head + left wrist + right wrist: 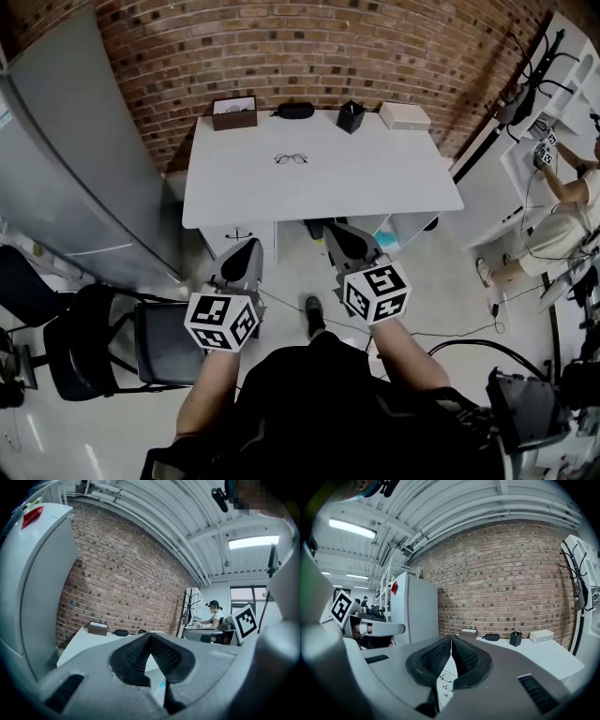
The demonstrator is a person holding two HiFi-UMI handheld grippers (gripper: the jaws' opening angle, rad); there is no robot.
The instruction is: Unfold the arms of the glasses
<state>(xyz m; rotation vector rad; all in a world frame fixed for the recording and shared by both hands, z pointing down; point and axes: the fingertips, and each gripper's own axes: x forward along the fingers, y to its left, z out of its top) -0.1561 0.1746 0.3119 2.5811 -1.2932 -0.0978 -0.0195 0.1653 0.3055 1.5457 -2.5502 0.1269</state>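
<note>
**Both grippers closed, well short of the glasses**

Head view: the glasses (291, 158) lie near the middle of a white table (375, 187). The left gripper (247, 251) and right gripper (342, 236) are held off its near edge, well apart from them.

Left gripper view: jaws pressed together, empty.

Right gripper view: the same.

Risk: arriving closed, the tips may push the light frame across the smooth tabletop instead of gripping it.
</note>
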